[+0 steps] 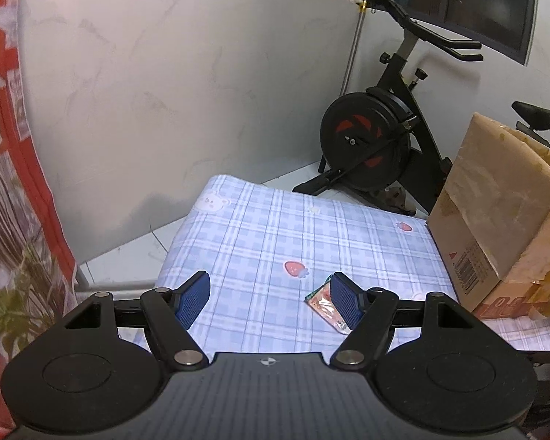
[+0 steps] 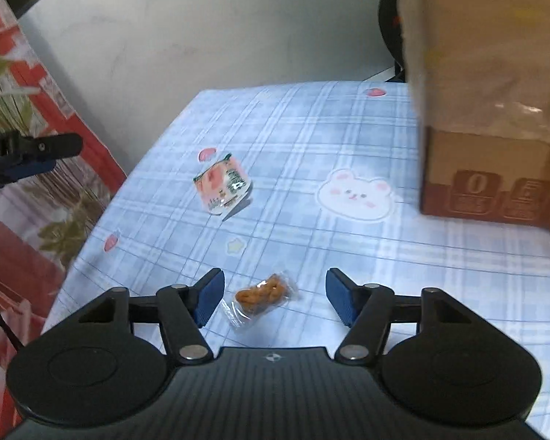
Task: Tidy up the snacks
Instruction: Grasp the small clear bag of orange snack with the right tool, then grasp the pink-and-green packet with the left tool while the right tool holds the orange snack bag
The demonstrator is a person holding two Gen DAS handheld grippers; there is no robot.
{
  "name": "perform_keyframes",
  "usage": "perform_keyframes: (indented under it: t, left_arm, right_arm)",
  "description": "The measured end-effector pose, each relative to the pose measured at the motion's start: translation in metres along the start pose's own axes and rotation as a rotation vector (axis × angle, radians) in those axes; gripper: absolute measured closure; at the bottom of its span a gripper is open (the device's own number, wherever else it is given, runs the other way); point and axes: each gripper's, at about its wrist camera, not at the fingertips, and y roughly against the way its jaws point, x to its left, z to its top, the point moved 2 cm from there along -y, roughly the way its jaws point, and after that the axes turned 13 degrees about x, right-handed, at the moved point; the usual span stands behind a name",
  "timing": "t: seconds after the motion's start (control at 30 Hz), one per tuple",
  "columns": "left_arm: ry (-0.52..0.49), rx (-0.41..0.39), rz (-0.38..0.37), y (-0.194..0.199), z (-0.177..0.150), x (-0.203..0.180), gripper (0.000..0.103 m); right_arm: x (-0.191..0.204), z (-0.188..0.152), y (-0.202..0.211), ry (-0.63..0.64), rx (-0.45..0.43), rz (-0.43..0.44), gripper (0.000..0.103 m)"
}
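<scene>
A pink snack packet [image 2: 223, 187] lies on the blue checked tablecloth [image 2: 311, 139]; in the left wrist view it [image 1: 324, 304] is partly hidden behind the right finger. A clear packet of brown twisted snacks [image 2: 262, 297] lies between the fingers of my right gripper [image 2: 275, 297], which is open and hovers over it. My left gripper [image 1: 269, 297] is open and empty above the cloth [image 1: 275, 227]; part of it shows at the left edge of the right wrist view [image 2: 29, 154]. A cardboard box [image 1: 495, 205] stands on the table's right side, also in the right wrist view [image 2: 495, 91].
A black exercise bike [image 1: 377, 135] stands on the floor beyond the table. A white wall [image 1: 165, 91] runs behind. A red patterned curtain [image 1: 11, 220] hangs along the table's left edge and shows in the right wrist view [image 2: 36, 220].
</scene>
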Motion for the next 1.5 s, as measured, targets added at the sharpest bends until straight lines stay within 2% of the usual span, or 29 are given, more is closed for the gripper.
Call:
perform_keyframes:
  t: [0.1,0.2,0.4,0.47,0.6,0.73,0.9,0.97,1.13,1.5]
  left_arm:
    - [0.010,0.009,0.000,-0.003,-0.004,0.001,0.029]
    - [0.015,0.012,-0.002,-0.004,-0.006,0.002,0.029]
    - [0.033,0.017,0.003,-0.007,-0.010,0.003,0.029]
    - [0.038,0.020,0.002,-0.008,-0.011,0.003,0.029]
    - [0.039,0.025,0.000,-0.009,-0.012,0.001,0.029]
    - [0.038,0.031,0.004,-0.010,-0.012,-0.001,0.029]
    - [0.035,0.038,0.004,-0.015,-0.012,-0.001,0.029]
    - [0.033,0.040,0.005,-0.017,-0.012,-0.003,0.029]
    - [0.017,0.044,0.001,-0.017,-0.013,-0.008,0.029]
    - [0.012,0.065,0.002,-0.025,-0.016,-0.014,0.028]
  right_arm:
    - [0.008,-0.005,-0.008,0.040,-0.001,-0.026,0.038]
    - [0.011,-0.010,-0.011,0.082,0.008,-0.052,0.043]
    - [-0.005,-0.014,-0.006,0.093,0.002,-0.083,0.051]
    - [-0.011,-0.012,-0.003,0.057,-0.001,-0.088,0.051]
    - [-0.009,-0.003,0.002,0.014,-0.035,-0.043,0.051]
    - [0.002,0.004,-0.010,0.059,-0.011,-0.056,0.051]
    - [0.002,-0.002,-0.014,0.096,0.001,-0.084,0.053]
    - [-0.001,-0.004,-0.012,0.088,0.003,-0.080,0.058]
    - [-0.005,-0.004,-0.010,0.084,0.008,-0.051,0.080]
    - [-0.013,-0.007,-0.006,0.099,0.008,-0.005,0.084]
